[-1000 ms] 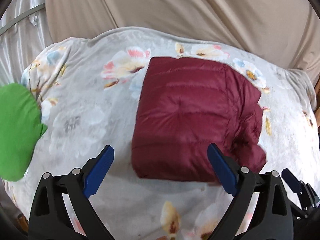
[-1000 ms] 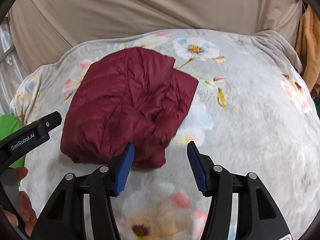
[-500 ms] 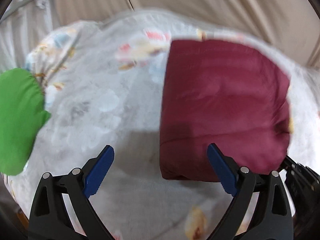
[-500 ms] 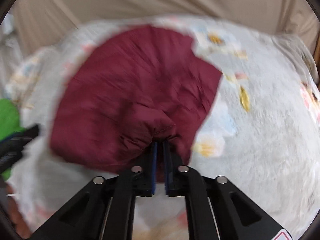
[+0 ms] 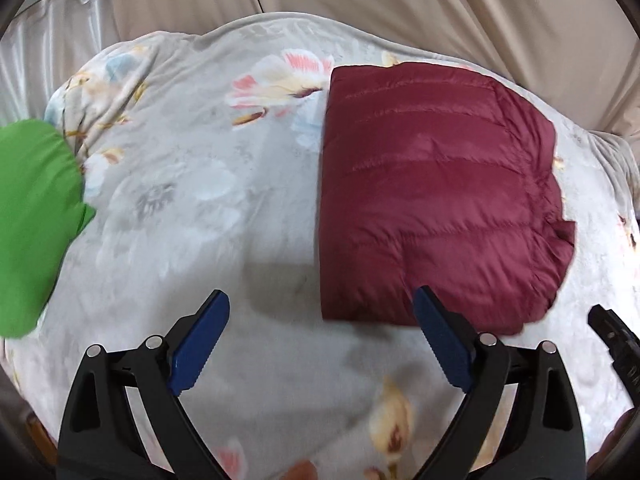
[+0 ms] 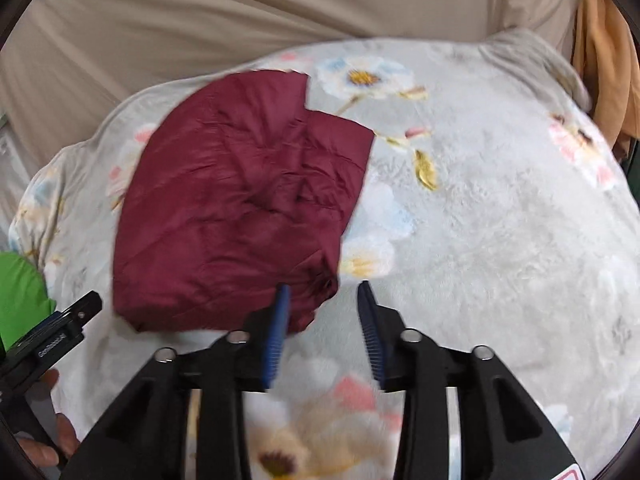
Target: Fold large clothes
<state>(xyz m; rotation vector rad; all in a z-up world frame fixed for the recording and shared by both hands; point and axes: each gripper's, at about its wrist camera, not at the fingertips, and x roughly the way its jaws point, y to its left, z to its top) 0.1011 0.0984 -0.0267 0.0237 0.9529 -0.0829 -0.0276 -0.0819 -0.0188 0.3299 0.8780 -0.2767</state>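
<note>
A dark red quilted jacket (image 5: 432,196) lies folded into a rough rectangle on the floral blanket (image 5: 200,184). It also shows in the right wrist view (image 6: 240,200). My left gripper (image 5: 320,340) is open and empty, just in front of the jacket's near edge. My right gripper (image 6: 324,320) is open and empty at the jacket's near right corner, its left finger over the fabric's edge. The right gripper's tip shows at the right edge of the left wrist view (image 5: 612,340).
A green garment (image 5: 32,224) lies at the blanket's left edge. Beige curtains (image 6: 280,12) hang behind the bed. An orange cloth (image 6: 604,72) hangs at the far right. The left gripper's body (image 6: 48,340) and a hand show at lower left.
My right gripper closed on the jacket's near right corner half a second ago and has now opened and let it go. The jacket has shifted right in the left wrist view.
</note>
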